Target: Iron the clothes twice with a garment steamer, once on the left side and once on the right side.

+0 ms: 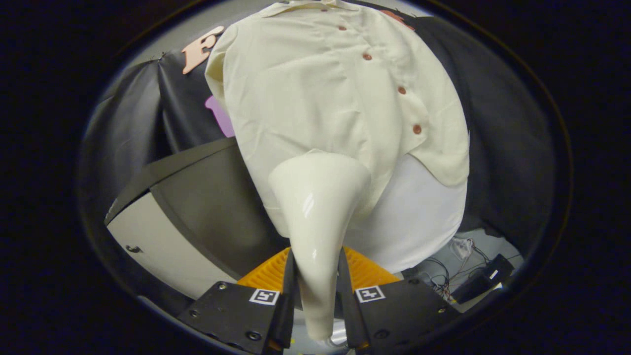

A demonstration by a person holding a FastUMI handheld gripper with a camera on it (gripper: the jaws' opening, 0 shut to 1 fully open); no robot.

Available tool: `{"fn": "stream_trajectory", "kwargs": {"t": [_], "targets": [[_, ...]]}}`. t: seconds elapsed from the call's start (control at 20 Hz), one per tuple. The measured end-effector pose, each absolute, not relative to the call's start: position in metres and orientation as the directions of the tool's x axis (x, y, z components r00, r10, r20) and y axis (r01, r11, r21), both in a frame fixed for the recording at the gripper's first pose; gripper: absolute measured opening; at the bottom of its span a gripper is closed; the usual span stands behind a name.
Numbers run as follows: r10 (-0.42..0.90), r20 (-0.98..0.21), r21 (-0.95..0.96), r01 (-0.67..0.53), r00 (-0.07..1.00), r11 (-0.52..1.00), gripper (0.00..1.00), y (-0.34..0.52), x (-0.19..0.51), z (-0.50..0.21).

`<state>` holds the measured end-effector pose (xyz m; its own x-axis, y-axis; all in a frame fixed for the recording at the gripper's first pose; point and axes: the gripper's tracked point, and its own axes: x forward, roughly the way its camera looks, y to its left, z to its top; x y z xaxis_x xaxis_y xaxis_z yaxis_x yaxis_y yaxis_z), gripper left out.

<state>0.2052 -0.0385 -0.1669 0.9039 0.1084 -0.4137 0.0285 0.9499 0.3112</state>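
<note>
Steamer [318, 207] sat clamped between both fingers of the hand-held gripper [315, 291], its head against the lower left front of the hanging shirt [340, 93]. Steady, flat contact along the cloth looked best.

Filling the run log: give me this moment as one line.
gripper: shut on glossy cream garment steamer | steamer head: against hanging cream button-up shirt, lower front | stage: steaming pass
</note>
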Motion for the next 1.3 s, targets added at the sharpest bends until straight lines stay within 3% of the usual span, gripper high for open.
{"fn": "stream_trajectory", "kwargs": {"t": [0.5, 0.85, 1.3], "targets": [[0.022, -0.237, 0.255, 0.04, 0.971, 0.966, 0.41, -0.1, 0.182, -0.007], [-0.085, -0.105, 0.198, 0.105, 0.991, 0.975, 0.41, -0.169, 0.205, 0.1], [-0.278, -0.048, 0.382, 0.275, 0.959, 0.882, 0.41, -0.27, 0.261, 0.137]]}}
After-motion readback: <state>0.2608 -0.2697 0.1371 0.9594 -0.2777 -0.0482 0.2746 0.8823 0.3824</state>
